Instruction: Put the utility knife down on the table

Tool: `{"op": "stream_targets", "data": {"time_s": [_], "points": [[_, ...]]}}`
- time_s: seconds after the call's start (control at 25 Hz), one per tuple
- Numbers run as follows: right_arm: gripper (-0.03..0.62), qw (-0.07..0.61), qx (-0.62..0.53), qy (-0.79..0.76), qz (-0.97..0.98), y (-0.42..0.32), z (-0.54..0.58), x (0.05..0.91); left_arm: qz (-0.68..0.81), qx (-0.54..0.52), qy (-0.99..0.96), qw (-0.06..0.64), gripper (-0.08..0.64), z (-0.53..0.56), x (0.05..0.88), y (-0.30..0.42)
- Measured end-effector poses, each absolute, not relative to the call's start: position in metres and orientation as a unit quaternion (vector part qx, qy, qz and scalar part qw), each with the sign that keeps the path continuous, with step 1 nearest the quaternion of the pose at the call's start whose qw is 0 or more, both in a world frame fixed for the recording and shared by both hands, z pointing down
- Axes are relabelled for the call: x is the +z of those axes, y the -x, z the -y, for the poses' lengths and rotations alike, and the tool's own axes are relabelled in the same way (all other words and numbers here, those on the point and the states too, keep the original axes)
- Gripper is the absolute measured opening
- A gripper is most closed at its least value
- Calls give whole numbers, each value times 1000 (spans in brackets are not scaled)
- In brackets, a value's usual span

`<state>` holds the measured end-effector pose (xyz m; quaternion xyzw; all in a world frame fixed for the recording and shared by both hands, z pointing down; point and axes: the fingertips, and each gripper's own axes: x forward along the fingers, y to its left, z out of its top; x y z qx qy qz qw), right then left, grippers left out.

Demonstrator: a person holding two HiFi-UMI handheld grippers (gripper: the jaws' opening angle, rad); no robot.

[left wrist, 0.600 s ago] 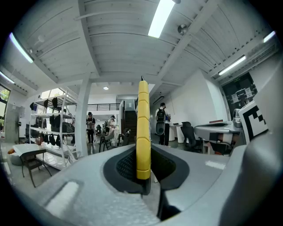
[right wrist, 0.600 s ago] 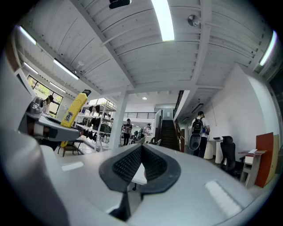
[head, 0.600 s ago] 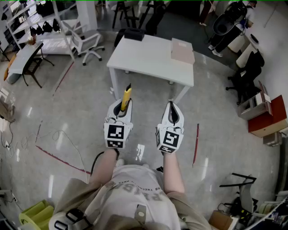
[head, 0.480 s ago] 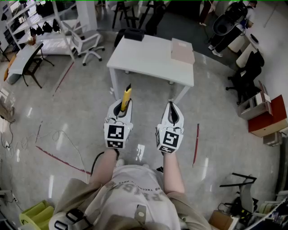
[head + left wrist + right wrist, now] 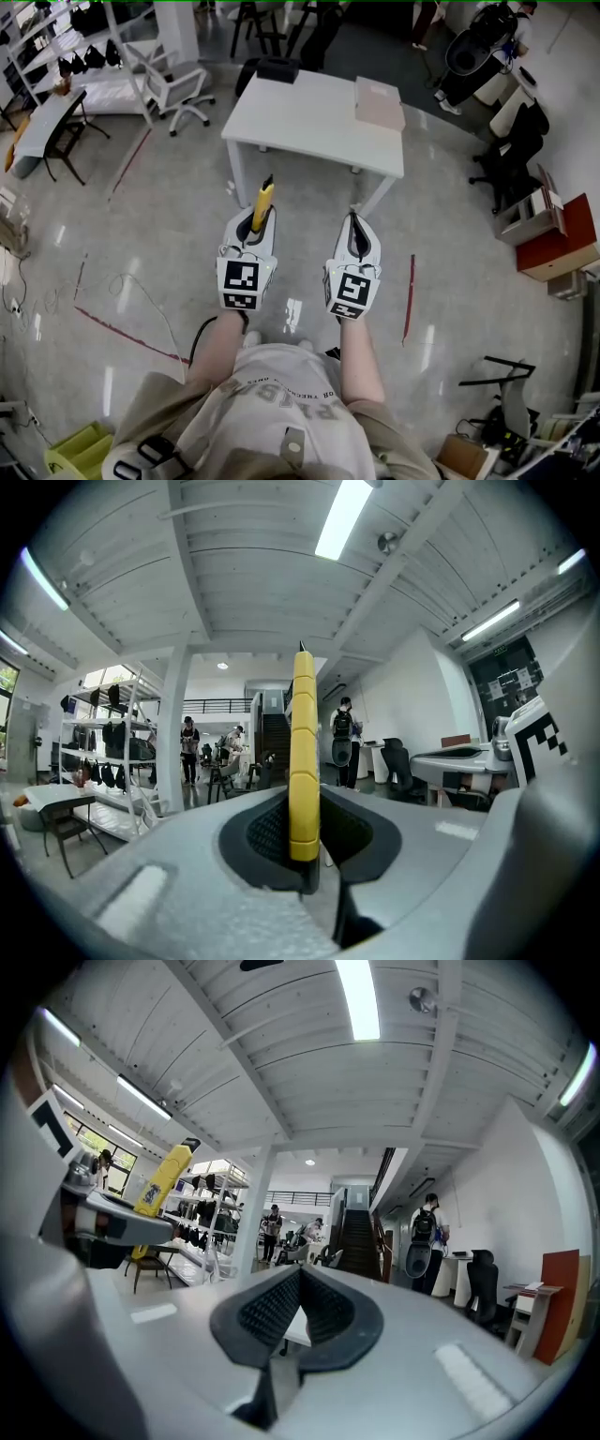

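Note:
A yellow utility knife (image 5: 264, 201) sticks forward out of my left gripper (image 5: 255, 223), whose jaws are shut on its handle. In the left gripper view the knife (image 5: 303, 752) stands upright between the dark pads, its tip pointing up. My right gripper (image 5: 355, 225) is held level beside the left one, shut with nothing between its pads (image 5: 272, 1307). From the right gripper view the knife (image 5: 166, 1177) shows at the upper left. The white table (image 5: 309, 122) stands ahead of both grippers, some way off.
A flat pinkish box (image 5: 379, 102) lies on the table's right end and a black object (image 5: 278, 68) at its far edge. An office chair (image 5: 178, 89) and shelving stand to the left, a red cabinet (image 5: 561, 244) to the right. People stand far off in the room.

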<state>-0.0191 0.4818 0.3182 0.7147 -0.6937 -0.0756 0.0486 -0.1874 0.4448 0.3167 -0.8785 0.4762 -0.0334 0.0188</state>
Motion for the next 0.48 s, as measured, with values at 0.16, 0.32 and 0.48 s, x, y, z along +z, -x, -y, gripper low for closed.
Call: {"op": "stream_targets", "data": {"time_s": [0.16, 0.32, 0.48], "points": [[0, 46, -62, -720, 690, 26, -479, 326, -472, -36, 881, 20, 44, -440, 320, 198], [1, 4, -40, -720, 692, 37, -471, 325, -464, -38, 885, 19, 44, -429, 321, 211], [213, -16, -18, -710, 704, 51, -463, 328, -455, -37, 890, 21, 44, -418, 322, 225]]}}
